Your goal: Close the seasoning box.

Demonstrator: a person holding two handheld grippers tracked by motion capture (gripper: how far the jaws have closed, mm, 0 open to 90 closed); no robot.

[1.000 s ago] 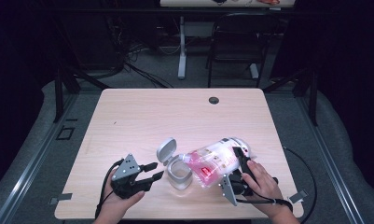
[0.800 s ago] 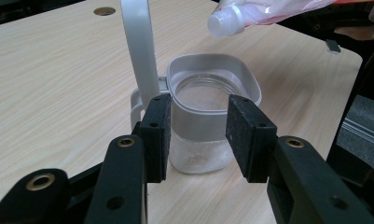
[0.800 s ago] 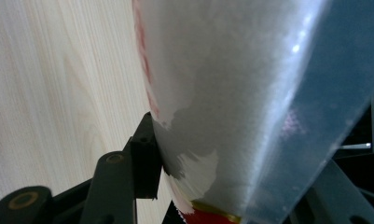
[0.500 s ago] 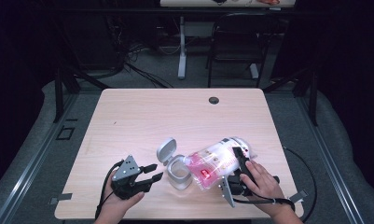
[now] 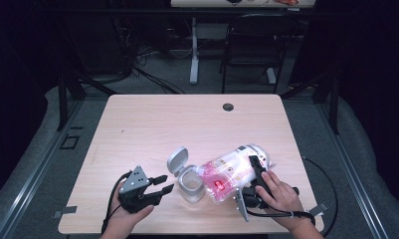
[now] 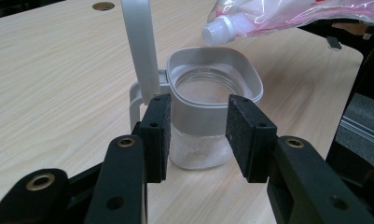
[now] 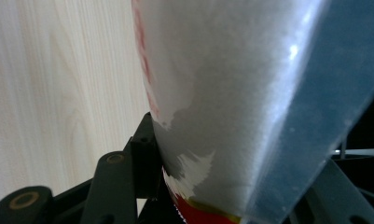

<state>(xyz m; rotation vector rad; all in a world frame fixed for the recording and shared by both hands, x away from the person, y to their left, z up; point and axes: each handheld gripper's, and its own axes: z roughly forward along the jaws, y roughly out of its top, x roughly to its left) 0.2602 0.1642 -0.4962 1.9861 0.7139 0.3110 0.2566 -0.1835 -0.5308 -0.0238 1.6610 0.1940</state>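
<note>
A clear jar with a grey rim (image 5: 189, 185) (image 6: 208, 93) stands near the table's front edge, and its flip lid (image 5: 177, 160) (image 6: 140, 46) stands open. White grains lie in its bottom. A clear pouch of white grains with red print (image 5: 232, 172) (image 7: 231, 93) is tilted, with its white spout (image 6: 217, 31) just over the jar's mouth. My right gripper (image 5: 252, 173) is shut on the pouch; one pad (image 7: 145, 158) presses its side. My left gripper (image 5: 163, 183) (image 6: 199, 105) is open just left of the jar, and its pads do not touch it.
The light wooden table (image 5: 187, 124) has a round cable hole (image 5: 228, 106) at its far edge. A black cable (image 5: 326, 189) loops off the right edge. A chair (image 5: 247, 45) and a desk leg (image 5: 194, 50) stand beyond the table.
</note>
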